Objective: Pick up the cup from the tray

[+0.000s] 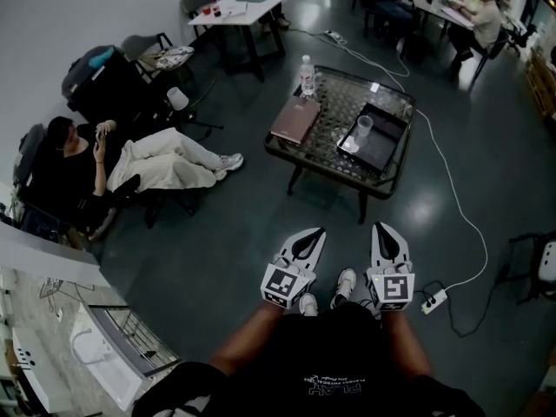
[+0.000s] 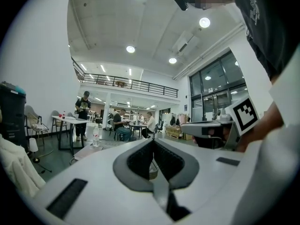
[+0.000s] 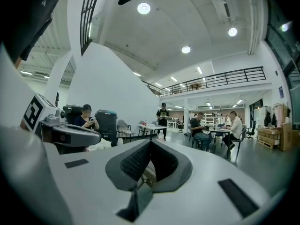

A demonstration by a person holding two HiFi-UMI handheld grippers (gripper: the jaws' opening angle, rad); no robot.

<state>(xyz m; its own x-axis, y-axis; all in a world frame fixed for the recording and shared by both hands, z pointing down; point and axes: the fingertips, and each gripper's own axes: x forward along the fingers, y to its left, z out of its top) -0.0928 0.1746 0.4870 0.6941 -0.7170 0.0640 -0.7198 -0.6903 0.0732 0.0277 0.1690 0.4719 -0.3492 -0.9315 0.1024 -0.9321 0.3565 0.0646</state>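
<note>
A clear cup (image 1: 363,129) stands upright in the black tray (image 1: 388,142) on the right part of a glass-topped low table (image 1: 337,101), well ahead of me. Both grippers are held close to my body, far short of the table and above the dark floor. My left gripper (image 1: 313,233) is shut with nothing in it, and its jaws meet at the tips in the left gripper view (image 2: 153,142). My right gripper (image 1: 382,228) is shut and empty too, tips together in the right gripper view (image 3: 150,142). Neither gripper view shows the cup or the tray.
A water bottle (image 1: 306,75) and a pinkish notebook (image 1: 295,120) share the table. A seated person (image 1: 130,159) with outstretched legs is at the left. A white cable runs across the floor to a power strip (image 1: 433,301) at the right. Chairs and a white table (image 1: 239,7) stand behind.
</note>
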